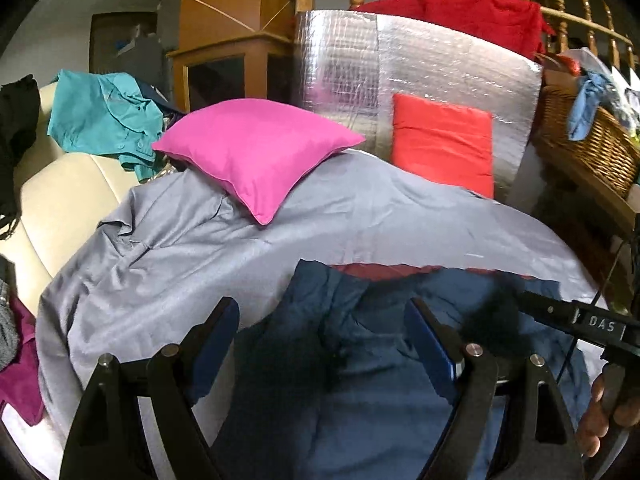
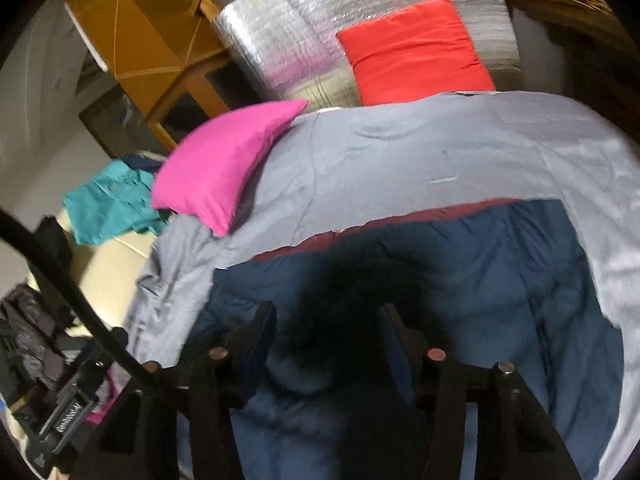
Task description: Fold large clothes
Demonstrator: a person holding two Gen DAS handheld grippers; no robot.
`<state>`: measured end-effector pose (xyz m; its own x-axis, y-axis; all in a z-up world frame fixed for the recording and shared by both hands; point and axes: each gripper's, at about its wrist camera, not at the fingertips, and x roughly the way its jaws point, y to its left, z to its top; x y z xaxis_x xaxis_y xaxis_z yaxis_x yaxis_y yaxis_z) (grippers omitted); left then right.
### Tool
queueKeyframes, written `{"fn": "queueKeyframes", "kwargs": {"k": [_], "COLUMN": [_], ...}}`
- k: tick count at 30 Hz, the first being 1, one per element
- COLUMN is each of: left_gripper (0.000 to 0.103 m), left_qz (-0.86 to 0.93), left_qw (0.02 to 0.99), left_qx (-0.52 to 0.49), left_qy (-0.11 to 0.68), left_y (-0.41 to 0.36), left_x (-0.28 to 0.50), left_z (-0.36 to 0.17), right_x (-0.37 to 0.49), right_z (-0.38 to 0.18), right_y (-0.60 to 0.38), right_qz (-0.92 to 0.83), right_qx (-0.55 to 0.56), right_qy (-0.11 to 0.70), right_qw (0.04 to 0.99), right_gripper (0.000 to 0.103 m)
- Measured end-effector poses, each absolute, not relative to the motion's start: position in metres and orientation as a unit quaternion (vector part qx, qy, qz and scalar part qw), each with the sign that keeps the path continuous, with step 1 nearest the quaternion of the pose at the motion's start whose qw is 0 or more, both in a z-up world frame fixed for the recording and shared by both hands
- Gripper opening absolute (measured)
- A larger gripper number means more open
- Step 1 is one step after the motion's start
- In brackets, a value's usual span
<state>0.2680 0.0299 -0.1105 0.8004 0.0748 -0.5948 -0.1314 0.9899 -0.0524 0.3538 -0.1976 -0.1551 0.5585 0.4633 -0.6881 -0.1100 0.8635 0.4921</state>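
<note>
While both grippers hover above the blue garment (image 1: 360, 392), neither has cloth in its jaws. Left gripper (image 1: 320, 340): jaws spread wide, released, garment below and ahead of them. Right gripper (image 2: 328, 344): jaws partly apart, nothing seen pinched between them; view is blurred, so contact with the cloth cannot be ruled out.

Garment lies on the grey sheet (image 1: 180, 248) covering the bed, directly under both grippers, with a dark red strip (image 2: 360, 232) showing along its far edge. A fuzzy dark patch (image 2: 340, 308) sits on the blue cloth between the right gripper's fingers; cannot tell what it is.

Risks, as judged:
- Jaws closing too deep would likely catch the grey sheet along with the garment and drag it into the fold.
- Puffy, slippery-looking cloth may slide out of a shallow pinch.
- The two grippers are near each other; the right one's body shows just to the right of the left gripper, so a crossing move could knock them together.
- A black cable (image 2: 72, 280) loops left of the right gripper and could snag.

Room: bare sheet ahead of both grippers up to the pink cushion (image 1: 256, 152) ahead-left and the red cushion (image 1: 444, 144) ahead-right. Bed edge drops off left of the left gripper toward a cream seat (image 1: 68, 200); wicker basket (image 1: 584, 148) far right.
</note>
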Motion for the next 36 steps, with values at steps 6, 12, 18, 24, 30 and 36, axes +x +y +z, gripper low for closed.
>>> {"fn": "queueKeyframes", "kwargs": {"k": [6,12,18,24,30,36], "left_gripper": [0.085,0.085,0.085,0.085,0.085,0.103], "left_qz": [0.077,0.101,0.080,0.075,0.079,0.108], "left_qw": [0.946,0.940,0.912,0.881,0.879,0.872], "left_qx": [-0.035,-0.017,-0.023,-0.070,-0.032,-0.035], "left_qy": [0.314,0.325,0.401,0.462,0.470,0.476], "left_y": [0.036,0.046,0.068,0.096,0.081,0.085], "left_x": [0.293,0.307,0.320,0.320,0.320,0.326], "left_z": [-0.135,-0.154,-0.181,-0.204,-0.223,-0.236], "right_x": [0.411,0.429,0.390,0.312,0.302,0.311], "right_z": [-0.213,-0.244,-0.216,-0.187,-0.230,-0.252], "right_y": [-0.179,-0.178,-0.212,-0.310,-0.349,-0.347], "right_qz": [0.123,0.098,0.110,0.052,0.020,0.040], "right_qx": [0.196,0.216,0.262,0.315,0.362,0.354], "right_qy": [0.515,0.527,0.488,0.407,0.460,0.490], "right_qw": [0.825,0.816,0.825,0.856,0.811,0.795], "right_gripper": [0.055,0.056,0.057,0.058,0.033,0.031]}}
